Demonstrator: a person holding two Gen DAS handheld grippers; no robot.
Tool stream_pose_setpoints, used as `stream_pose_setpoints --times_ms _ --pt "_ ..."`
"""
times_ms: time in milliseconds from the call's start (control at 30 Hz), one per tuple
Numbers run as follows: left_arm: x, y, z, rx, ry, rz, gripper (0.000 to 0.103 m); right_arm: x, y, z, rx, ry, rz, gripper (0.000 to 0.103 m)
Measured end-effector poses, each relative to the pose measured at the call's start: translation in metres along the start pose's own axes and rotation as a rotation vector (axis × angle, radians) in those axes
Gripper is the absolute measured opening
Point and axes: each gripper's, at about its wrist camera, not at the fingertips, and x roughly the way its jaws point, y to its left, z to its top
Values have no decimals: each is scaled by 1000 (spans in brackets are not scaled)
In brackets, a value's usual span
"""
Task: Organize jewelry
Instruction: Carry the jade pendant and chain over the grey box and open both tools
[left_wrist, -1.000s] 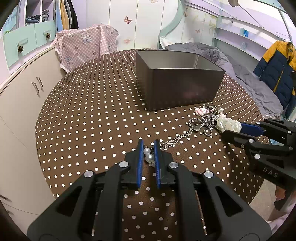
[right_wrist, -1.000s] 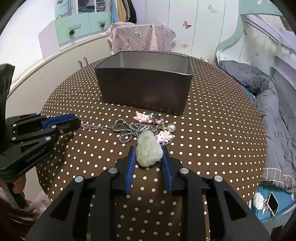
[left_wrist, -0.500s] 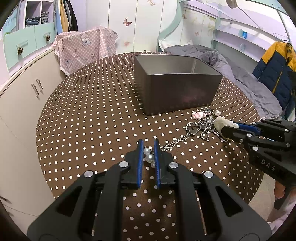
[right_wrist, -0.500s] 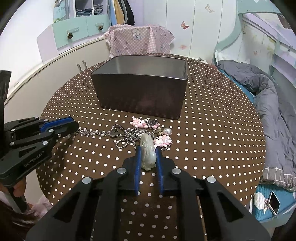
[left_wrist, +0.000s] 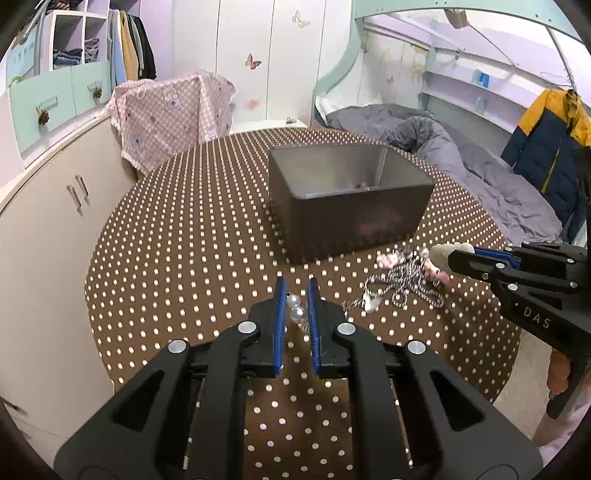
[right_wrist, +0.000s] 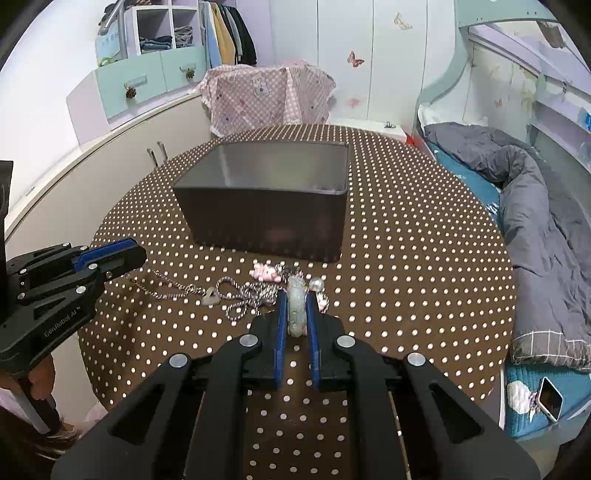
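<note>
We logged the left gripper (left_wrist: 296, 295) pinching pearl beads (left_wrist: 294, 301), the right gripper (right_wrist: 296, 299) clamping a jade pendant (right_wrist: 296, 306) near the metal box (right_wrist: 266, 218); only the right view showed a phone (right_wrist: 549, 393).

Brown tablecloth (left_wrist: 177, 236) with white polka dots. Dark grey metal box (right_wrist: 266, 210), lighter grey inside. Pale green jade pendant (right_wrist: 296, 310). White pearls (left_wrist: 295, 308). Silver chain (right_wrist: 166, 284). Pink charms (right_wrist: 266, 272). Black grippers, blue pads (left_wrist: 280, 314). Pink checked cloth (left_wrist: 170, 110) with bear print. Grey duvet (right_wrist: 535, 206). Navy and yellow jacket (left_wrist: 554, 147). Mint drawers (left_wrist: 55, 99).
</note>
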Motion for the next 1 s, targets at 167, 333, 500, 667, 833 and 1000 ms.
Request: stream_pose_setpoints --times_ms 167,333,500,667,833,1000 --pt "-6 4 17 -13 -26 -9 11 -5 -2 9 3 -24 -10 9" --pt "-21 2 36 12 -90 -10 11 -13 -4 24 -1 -67 -22 9" --pt "-32 0 58 21 -134 -23 11 -22 -8 41 7 -114 -28 9" --pt "-40 0 84 22 -178 -36 11 -29 -11 58 -3 -156 -37 9" --pt "-43 -6 107 27 -220 -38 11 -40 -12 79 -20 -215 -36 9" --pt "-39 -13 125 27 -240 -54 11 -37 -13 89 -31 -220 -20 9"
